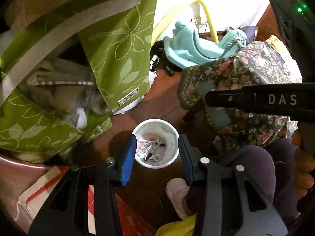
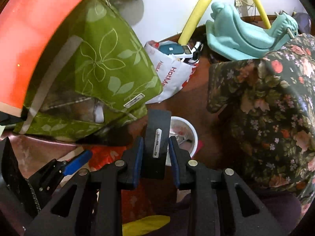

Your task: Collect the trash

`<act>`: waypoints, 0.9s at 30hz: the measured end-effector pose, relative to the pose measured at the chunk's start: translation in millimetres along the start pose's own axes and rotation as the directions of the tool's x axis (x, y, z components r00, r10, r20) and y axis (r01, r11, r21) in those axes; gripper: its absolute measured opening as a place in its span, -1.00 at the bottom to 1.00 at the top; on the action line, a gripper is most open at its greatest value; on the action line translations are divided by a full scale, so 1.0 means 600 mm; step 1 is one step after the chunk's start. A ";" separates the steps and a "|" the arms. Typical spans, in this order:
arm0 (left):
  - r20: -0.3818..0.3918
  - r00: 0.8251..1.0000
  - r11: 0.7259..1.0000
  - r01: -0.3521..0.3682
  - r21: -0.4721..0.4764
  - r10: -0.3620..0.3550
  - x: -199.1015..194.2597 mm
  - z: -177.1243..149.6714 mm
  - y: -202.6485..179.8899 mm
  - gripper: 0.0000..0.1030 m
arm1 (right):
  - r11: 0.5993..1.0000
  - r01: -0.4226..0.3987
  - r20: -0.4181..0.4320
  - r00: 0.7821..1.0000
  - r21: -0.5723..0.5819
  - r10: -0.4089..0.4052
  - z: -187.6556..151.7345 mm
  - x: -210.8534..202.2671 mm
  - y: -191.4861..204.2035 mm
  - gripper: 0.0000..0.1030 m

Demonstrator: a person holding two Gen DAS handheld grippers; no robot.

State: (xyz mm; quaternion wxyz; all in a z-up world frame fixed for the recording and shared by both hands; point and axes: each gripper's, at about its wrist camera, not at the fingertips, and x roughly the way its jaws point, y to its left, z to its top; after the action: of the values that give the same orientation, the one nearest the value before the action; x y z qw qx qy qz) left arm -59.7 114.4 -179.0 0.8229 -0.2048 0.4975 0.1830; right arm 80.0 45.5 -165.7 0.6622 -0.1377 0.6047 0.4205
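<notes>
A white cup (image 1: 156,143) stands on the brown floor and holds crumpled wrappers and small scraps. My left gripper (image 1: 157,157) is open above it, with one blue pad on each side of the cup. My right gripper (image 2: 154,155) is shut on a flat black packet (image 2: 157,135) with a white mark, held upright just above the left part of the cup (image 2: 187,137). The packet hides part of the cup. The right gripper's black body marked DAS (image 1: 275,100) crosses the right of the left wrist view.
A green leaf-print bag (image 2: 102,68) lies to the left, a floral cloth (image 2: 265,108) to the right. A white printed plastic bag (image 2: 169,76), a teal plastic toy (image 2: 246,37) and a yellow tube (image 2: 195,13) are behind. Red packaging (image 1: 126,216) lies near the bottom.
</notes>
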 end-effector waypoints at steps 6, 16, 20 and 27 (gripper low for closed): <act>-0.017 1.000 1.000 0.008 -0.001 -0.008 0.005 0.002 -0.001 -0.17 | 0.999 0.044 0.037 0.998 -0.026 -0.043 -0.004 -0.014 0.002 -0.04; 0.136 0.986 0.994 0.088 0.071 -0.097 -0.094 0.042 -0.064 -0.17 | 0.991 0.132 0.355 0.925 0.037 -0.137 -0.078 -0.210 -0.025 -0.04; 0.258 0.948 0.980 0.160 0.119 -0.186 -0.178 0.065 -0.095 -0.17 | 0.980 0.164 0.509 0.837 0.117 -0.201 -0.130 -0.313 -0.029 -0.04; 0.425 0.837 0.931 0.244 0.271 -0.344 -0.316 0.063 -0.152 -0.17 | 0.937 0.203 0.691 0.635 0.284 -0.347 -0.227 -0.451 -0.010 -0.04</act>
State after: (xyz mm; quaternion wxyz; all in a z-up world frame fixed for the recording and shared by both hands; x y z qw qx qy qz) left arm -68.6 38.5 20.7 0.9528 -0.1429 0.2641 0.0451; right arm 13.7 -157.9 48.9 0.9137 0.0112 0.2964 0.2778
